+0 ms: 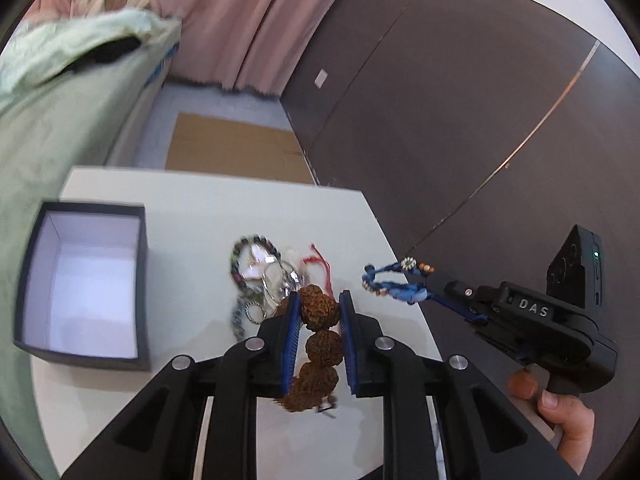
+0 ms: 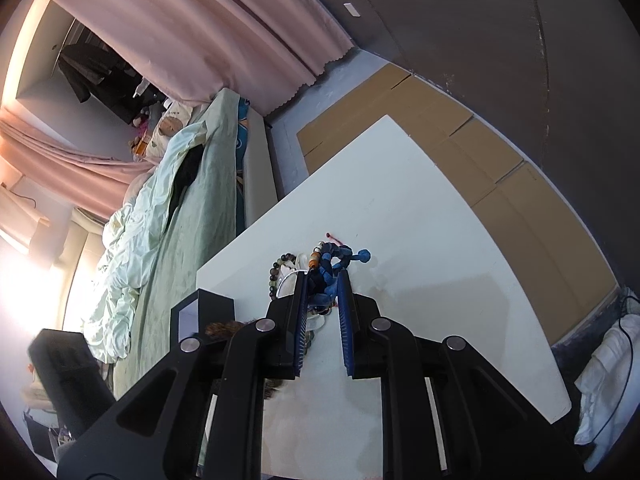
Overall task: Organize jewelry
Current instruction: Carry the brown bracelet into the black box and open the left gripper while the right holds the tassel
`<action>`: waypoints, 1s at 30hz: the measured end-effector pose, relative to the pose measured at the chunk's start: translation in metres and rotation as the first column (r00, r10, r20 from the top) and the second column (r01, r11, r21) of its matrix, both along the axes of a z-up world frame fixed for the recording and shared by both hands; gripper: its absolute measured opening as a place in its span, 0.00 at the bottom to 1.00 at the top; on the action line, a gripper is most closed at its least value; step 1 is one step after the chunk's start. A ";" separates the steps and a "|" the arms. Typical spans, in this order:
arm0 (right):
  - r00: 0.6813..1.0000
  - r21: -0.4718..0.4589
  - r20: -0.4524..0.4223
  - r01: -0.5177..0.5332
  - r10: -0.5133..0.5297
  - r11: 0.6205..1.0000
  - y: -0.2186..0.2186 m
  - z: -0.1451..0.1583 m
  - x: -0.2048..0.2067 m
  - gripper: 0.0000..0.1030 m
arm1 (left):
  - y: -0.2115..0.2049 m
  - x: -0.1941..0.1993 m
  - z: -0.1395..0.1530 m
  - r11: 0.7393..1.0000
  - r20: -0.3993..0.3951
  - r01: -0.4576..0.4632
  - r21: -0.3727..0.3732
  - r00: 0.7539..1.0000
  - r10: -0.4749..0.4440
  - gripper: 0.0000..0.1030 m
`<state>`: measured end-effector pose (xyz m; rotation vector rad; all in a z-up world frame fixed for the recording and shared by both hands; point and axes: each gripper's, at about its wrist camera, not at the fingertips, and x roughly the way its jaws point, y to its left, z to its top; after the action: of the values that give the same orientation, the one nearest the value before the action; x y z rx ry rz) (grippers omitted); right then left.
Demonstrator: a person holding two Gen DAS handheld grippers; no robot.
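The left gripper point(image 1: 320, 300) has its jaws clamped on a brown seed-bead strand point(image 1: 320, 336) that lies lengthwise between the pads, above the tabletop point(image 1: 208, 216). The right gripper point(image 2: 323, 280) pinches a blue cord bracelet point(image 2: 332, 264), whose loop points forward beyond the jaws, over the jewelry pile point(image 1: 264, 276).

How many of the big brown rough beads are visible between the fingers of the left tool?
4 big brown rough beads: three strung in a row between the blue pads, one more at the fingertips. The lowest is blurred; others may hang hidden below.

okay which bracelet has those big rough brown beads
The brown seed-bead bracelet clamped in the left gripper. The right gripper holds a blue cord bracelet, and the small-bead bracelets lie on the table.
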<state>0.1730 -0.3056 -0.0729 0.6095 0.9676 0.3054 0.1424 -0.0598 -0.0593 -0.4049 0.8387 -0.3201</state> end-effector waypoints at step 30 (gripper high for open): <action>0.996 0.034 0.008 -0.089 0.089 0.995 0.033 -0.004 0.004 0.15 | 0.072 -0.052 0.113 0.971 0.301 0.024 -0.236 0.952 0.050 0.17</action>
<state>0.1773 -0.2722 -0.0772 0.5977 0.9868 0.4036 0.0908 0.0123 0.0542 -0.5677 0.4941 -0.4605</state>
